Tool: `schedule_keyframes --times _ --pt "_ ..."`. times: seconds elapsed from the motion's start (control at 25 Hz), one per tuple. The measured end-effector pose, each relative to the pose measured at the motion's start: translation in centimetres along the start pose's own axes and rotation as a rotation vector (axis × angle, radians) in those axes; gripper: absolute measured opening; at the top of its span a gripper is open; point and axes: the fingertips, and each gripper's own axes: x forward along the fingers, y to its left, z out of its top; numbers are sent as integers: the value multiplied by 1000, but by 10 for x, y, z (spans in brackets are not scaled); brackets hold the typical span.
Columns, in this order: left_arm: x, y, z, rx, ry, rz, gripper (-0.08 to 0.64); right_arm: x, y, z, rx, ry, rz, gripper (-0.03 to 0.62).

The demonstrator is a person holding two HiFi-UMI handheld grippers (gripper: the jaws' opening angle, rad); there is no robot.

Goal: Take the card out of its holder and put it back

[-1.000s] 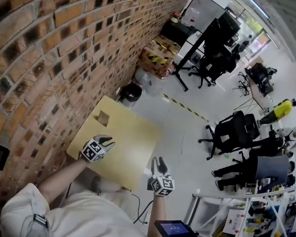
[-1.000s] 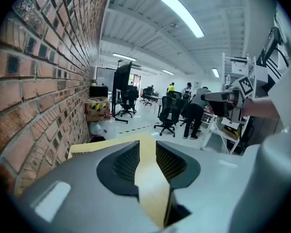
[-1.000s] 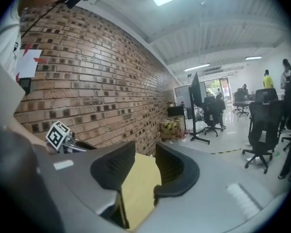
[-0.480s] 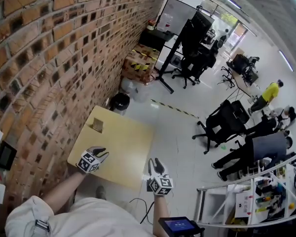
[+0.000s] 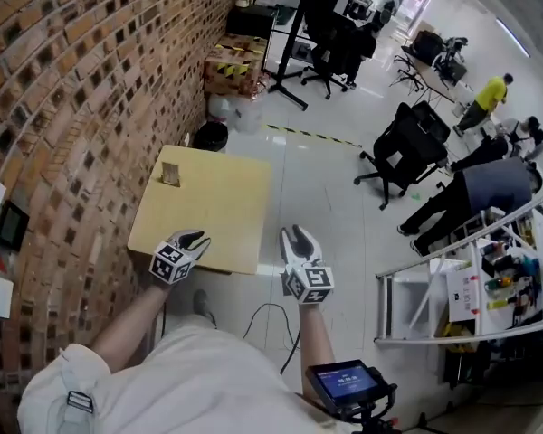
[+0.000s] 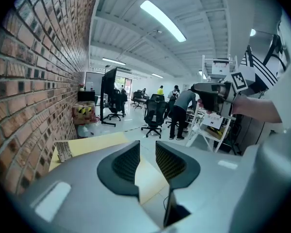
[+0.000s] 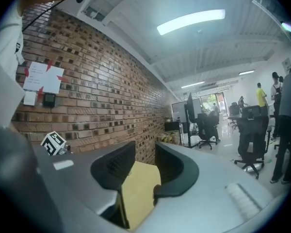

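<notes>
A square yellow table [image 5: 219, 208] stands against a brick wall [image 5: 81, 107], on a pale glossy floor [image 5: 321, 202]. Beyond its far end sit a black bin [image 5: 210, 136] and a cardboard box [image 5: 228, 64] with yellow-and-black tape. The room beyond is an open office with black swivel chairs [image 5: 407, 152], several people, and a white shelf rack [image 5: 471, 301] at the right. A cable [image 5: 273, 319] trails over the floor by the person's feet.

The card holder [image 5: 170, 174] stands upright near the table's far corner on the wall side, just beside the bricks. It is small and tan, and in the left gripper view it shows a fine printed pattern [image 6: 64, 150] (the card and its holder cannot be told apart at this size). It is well apart from both grippers.

The left gripper [image 5: 193, 240] hovers at the table's near edge, its jaws parted by a narrow gap [image 6: 147, 152] with only the tabletop showing between them. The right gripper [image 5: 298, 236] hangs over the floor just off the near corner, its jaws likewise slightly parted and empty [image 7: 144, 154].
</notes>
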Motion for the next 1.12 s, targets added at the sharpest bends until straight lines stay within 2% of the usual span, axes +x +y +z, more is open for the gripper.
schedule_keyframes --times 0.24,0.44,0.64,0.84,1.12 --pt "-17 -92 -18 18 -4 -34 121 -88 5 0 -11 -24 -9 130" --pt "-39 -133 -19 52 -22 -33 120 -130 16 -2 -1 -44 11 130" --pt "-72 -149 -34 46 -4 4 117 -150 45 -16 63 -22 77 120" --pt "-98 -149 -58 11 20 53 115 -151 75 -40 37 31 116 120" --pt "-124 -126 -87 -51 50 71 114 -142 104 -73 4 131 121 121"
